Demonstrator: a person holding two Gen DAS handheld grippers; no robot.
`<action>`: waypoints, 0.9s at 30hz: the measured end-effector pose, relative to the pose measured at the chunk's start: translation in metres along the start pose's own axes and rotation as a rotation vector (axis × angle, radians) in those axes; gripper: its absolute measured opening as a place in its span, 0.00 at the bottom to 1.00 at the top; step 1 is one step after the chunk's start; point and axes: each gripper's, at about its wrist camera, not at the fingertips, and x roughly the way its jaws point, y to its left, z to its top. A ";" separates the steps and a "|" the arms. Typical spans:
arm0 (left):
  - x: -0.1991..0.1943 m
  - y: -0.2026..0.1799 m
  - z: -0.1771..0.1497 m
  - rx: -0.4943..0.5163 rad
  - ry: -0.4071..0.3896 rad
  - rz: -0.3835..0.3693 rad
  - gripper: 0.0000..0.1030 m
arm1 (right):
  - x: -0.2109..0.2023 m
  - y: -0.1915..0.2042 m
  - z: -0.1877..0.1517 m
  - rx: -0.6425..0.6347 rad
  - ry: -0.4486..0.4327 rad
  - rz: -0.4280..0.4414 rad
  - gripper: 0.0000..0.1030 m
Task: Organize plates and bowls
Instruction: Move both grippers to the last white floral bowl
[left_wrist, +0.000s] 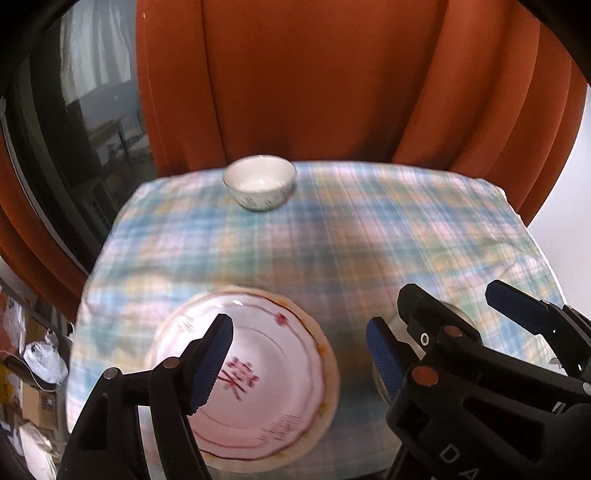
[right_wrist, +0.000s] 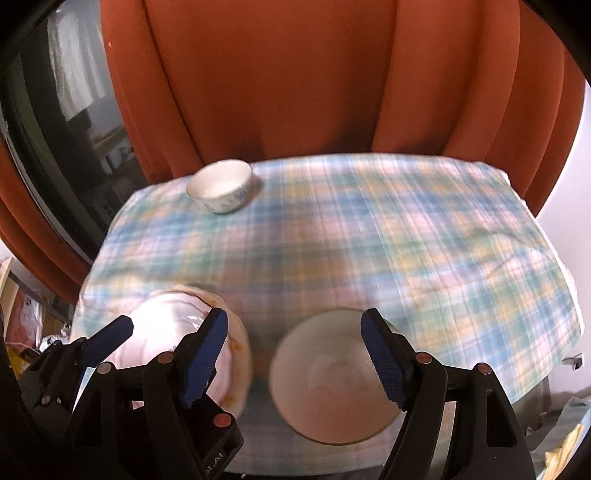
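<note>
— The tongs first?
— Left gripper (left_wrist: 299, 354) and right gripper (right_wrist: 295, 354) both stand wide, nothing between the pads, touching nothing I can see.
— The surface?
— A plaid cloth (right_wrist: 369, 240) over a table, an orange curtain (right_wrist: 295, 81) behind it and a dark window (left_wrist: 74, 147) at the left.
— The dishes?
— A pink plate with red marks (left_wrist: 266, 376) lies under the left gripper, a plain bowl (right_wrist: 328, 384) under the right, side by side. A small white bowl (left_wrist: 259, 182) sits at the far edge, well apart.

"DA" on right hand-held gripper (left_wrist: 439, 308)
</note>
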 end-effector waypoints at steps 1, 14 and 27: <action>-0.002 0.004 0.003 0.001 -0.007 0.000 0.75 | -0.002 0.005 0.003 -0.001 -0.009 0.001 0.75; 0.002 0.044 0.036 -0.052 -0.048 0.043 0.75 | 0.000 0.049 0.040 -0.044 -0.056 0.031 0.77; 0.054 0.042 0.101 -0.119 -0.056 0.120 0.74 | 0.058 0.045 0.109 -0.112 -0.053 0.077 0.77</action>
